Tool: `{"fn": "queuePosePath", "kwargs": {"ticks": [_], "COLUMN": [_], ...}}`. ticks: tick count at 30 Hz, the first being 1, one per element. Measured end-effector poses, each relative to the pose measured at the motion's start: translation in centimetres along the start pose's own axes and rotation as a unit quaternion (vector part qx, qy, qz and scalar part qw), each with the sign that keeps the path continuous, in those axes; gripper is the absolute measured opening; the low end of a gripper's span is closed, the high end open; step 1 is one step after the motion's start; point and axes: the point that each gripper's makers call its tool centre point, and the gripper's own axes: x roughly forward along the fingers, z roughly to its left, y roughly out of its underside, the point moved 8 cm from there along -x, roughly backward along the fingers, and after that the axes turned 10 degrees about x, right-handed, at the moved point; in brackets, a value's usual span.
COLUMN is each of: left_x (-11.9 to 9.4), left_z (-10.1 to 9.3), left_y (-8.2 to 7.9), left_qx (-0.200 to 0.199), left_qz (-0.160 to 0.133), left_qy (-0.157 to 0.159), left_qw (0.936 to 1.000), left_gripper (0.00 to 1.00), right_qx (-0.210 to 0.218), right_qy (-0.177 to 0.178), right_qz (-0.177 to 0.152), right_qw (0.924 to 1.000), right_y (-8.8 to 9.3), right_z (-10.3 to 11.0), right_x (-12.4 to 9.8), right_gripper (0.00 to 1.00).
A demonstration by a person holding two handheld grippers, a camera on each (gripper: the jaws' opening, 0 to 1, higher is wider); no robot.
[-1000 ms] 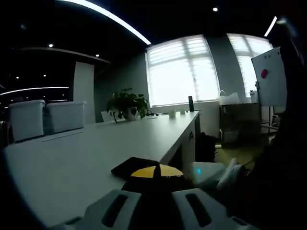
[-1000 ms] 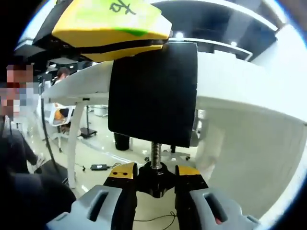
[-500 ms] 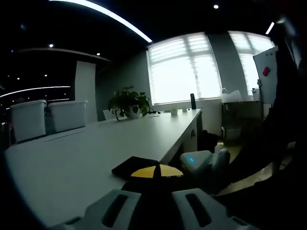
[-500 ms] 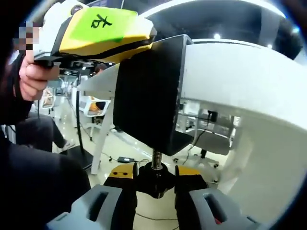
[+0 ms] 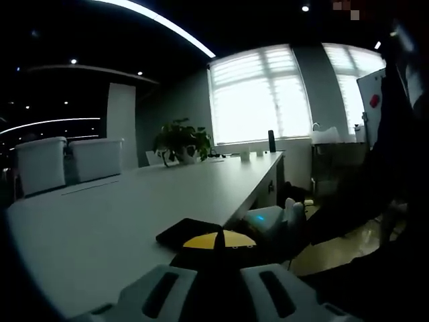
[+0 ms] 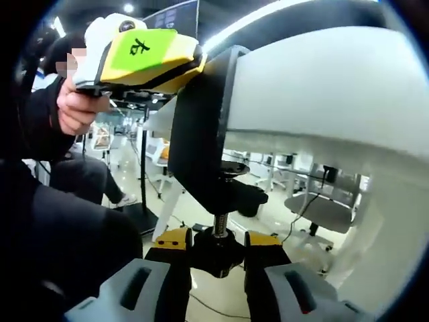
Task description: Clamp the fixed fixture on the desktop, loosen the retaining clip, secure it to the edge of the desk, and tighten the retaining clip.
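Note:
A black C-shaped clamp fixture hooks over the edge of the white desk. Its threaded screw runs down to a black knob, and my right gripper is shut on that knob with its yellow-tipped jaws. The screw's round pad sits just under the desk's underside; whether it touches I cannot tell. My left gripper, with a green label, is held by a person's hand and is shut on the fixture's top. From above, the fixture's black plate lies on the desk edge, with my left gripper shut on it and my right gripper below the edge.
The long white desk top carries a potted plant and small items at its far end. White chairs stand on the left, a whiteboard on the right. The person's dark-clothed legs are beside the desk, with office chairs beyond.
The right gripper has swung around the screw while staying shut on the knob, so the clamp now shows side-on. In the left gripper view it has moved closer under the desk edge.

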Motion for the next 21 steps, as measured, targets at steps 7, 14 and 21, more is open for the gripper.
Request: {"fn": "queuePosePath", "kwargs": {"ticks": [7, 14, 21], "left_x": [0.1, 0.2, 0.2], "left_z": [0.0, 0.1, 0.1], "left_y": [-0.1, 0.0, -0.1], "left_qx": [0.001, -0.004, 0.000], "left_qz": [0.002, -0.002, -0.009], "left_qy": [-0.001, -0.004, 0.001], "left_qw": [1.0000, 1.0000, 1.0000], "left_gripper": [0.01, 0.01, 0.01], "right_qx": [-0.032, 0.047, 0.082], "right_qy": [0.056, 0.243, 0.349], "right_qz": [-0.016, -0.029, -0.036], "right_qw": [0.9978, 0.9684, 0.9329], "right_y": [-0.1, -0.1, 0.0], "right_z": [0.5, 1.1, 3.2], "right_x": [-0.1, -1.9, -1.1], "right_gripper": [0.29, 0.55, 0.60]}}
